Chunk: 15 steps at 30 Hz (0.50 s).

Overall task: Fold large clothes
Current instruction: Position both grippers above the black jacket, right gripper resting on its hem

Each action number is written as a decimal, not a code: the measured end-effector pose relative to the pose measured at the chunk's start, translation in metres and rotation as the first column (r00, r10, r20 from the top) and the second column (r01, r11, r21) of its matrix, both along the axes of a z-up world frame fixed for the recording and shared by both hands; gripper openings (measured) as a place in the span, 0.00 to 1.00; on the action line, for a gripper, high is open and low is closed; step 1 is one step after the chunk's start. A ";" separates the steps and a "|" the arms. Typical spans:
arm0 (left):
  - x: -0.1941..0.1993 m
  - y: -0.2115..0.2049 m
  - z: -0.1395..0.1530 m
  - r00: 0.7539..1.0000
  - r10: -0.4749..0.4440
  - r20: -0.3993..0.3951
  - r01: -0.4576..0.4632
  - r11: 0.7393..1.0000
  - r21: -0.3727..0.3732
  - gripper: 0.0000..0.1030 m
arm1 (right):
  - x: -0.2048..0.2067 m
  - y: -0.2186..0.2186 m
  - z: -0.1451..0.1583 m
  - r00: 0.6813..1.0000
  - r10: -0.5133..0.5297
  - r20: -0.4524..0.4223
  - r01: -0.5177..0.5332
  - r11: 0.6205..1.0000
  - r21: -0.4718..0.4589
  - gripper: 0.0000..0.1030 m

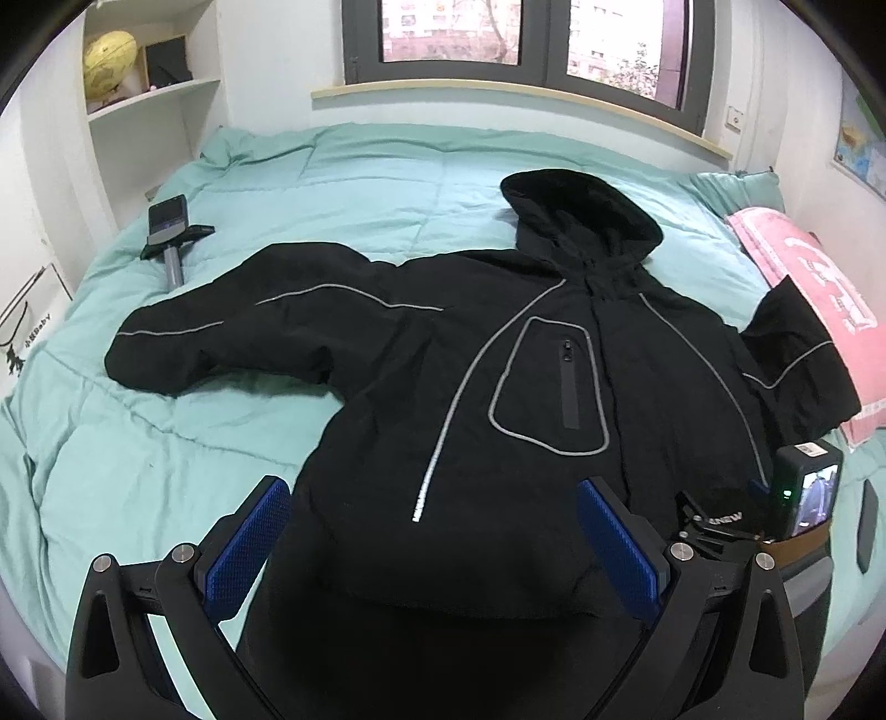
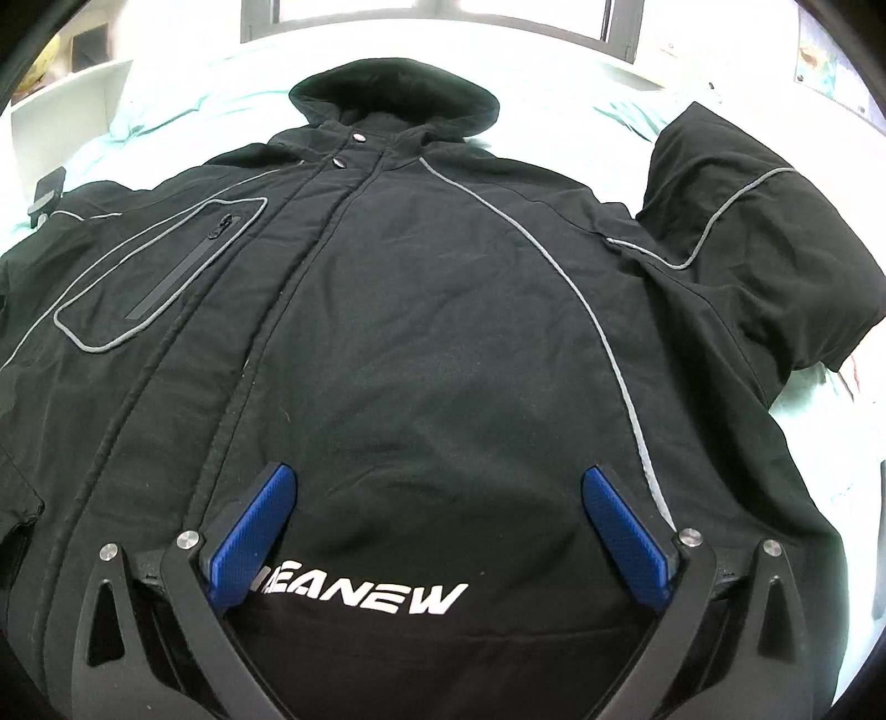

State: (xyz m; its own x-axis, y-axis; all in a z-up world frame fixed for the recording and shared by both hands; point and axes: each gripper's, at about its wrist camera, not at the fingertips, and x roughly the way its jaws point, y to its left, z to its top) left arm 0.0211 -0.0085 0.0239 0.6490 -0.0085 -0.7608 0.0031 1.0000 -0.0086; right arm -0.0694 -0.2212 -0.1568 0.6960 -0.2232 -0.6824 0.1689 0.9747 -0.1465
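A black hooded jacket (image 1: 487,360) with grey piping lies front-up on the green bed (image 1: 194,421), hood towards the window. Its left sleeve (image 1: 221,327) stretches out across the quilt; the other sleeve (image 1: 797,354) is bent up over a pink pillow. My left gripper (image 1: 434,498) hovers open over the hem at the jacket's left front, nothing between its blue pads. My right gripper (image 2: 440,487) is open too, low over the jacket (image 2: 443,277) just above the white logo (image 2: 376,598) near the hem. The right gripper's camera body (image 1: 808,493) shows at the left view's right edge.
A pink pillow (image 1: 819,288) sits at the bed's right side. A dark handheld device (image 1: 171,232) lies on the quilt at the far left. White shelves (image 1: 149,94) with a yellow ball stand in the left corner, and a window (image 1: 526,33) runs behind the bed.
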 end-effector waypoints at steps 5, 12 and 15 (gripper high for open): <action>-0.003 -0.004 0.000 1.000 -0.012 0.006 0.012 1.000 0.025 0.99 | 0.000 0.000 0.000 1.000 0.000 0.000 0.000 1.000 0.000 1.00; -0.003 -0.004 -0.009 1.000 -0.012 -0.014 0.012 1.000 -0.001 0.99 | 0.000 0.000 0.000 1.000 -0.001 -0.001 0.001 1.000 0.000 1.00; -0.005 -0.007 -0.010 1.000 -0.019 -0.017 0.019 1.000 0.000 0.99 | 0.000 0.000 0.000 1.000 -0.001 -0.001 0.001 1.000 0.000 1.00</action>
State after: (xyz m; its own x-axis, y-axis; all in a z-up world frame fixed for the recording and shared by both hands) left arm 0.0165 -0.0150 0.0138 0.6357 -0.0202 -0.7716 0.0216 0.9997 -0.0084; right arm -0.0694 -0.2212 -0.1568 0.6954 -0.2235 -0.6830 0.1696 0.9746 -0.1462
